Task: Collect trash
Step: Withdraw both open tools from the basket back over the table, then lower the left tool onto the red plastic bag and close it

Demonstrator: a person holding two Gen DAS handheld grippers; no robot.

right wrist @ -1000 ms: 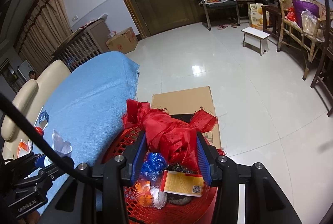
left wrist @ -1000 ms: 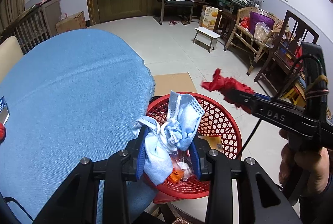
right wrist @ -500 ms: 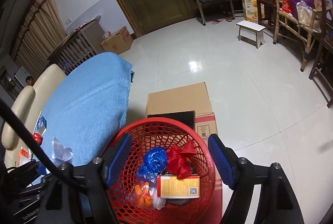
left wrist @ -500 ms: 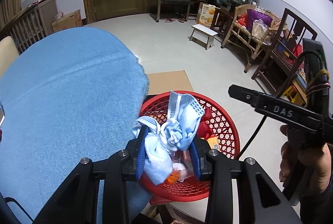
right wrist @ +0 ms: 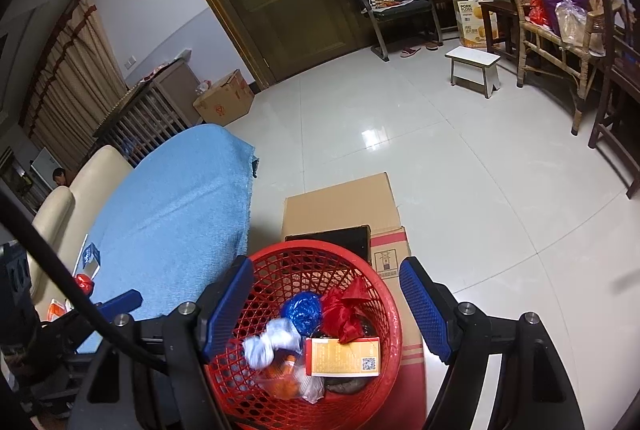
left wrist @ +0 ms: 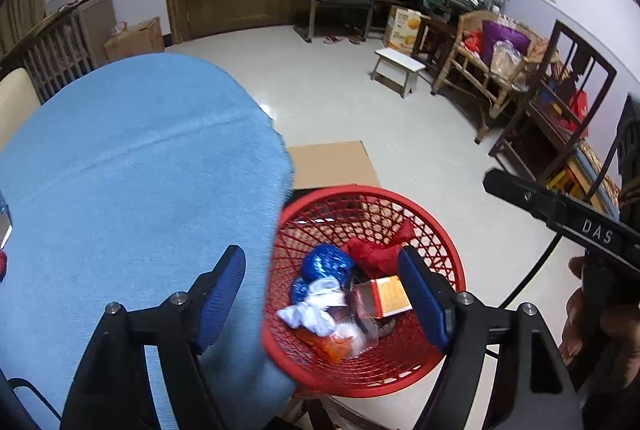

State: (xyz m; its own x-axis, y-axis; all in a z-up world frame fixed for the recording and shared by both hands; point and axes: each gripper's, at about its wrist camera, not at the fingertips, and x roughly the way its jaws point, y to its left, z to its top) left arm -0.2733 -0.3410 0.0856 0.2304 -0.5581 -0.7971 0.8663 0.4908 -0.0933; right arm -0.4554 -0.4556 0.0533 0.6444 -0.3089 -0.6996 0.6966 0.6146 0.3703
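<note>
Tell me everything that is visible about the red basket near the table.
The red basket is round, of plastic lattice with a solid rim, and stands upright and open beside the blue-covered table, in front of a cardboard box. Whether it touches the tablecloth I cannot tell. Inside lie a white crumpled cloth, a blue foil ball, a red fabric piece, an orange carton with a QR code, and orange wrappers. Both grippers hang open above it.
</note>
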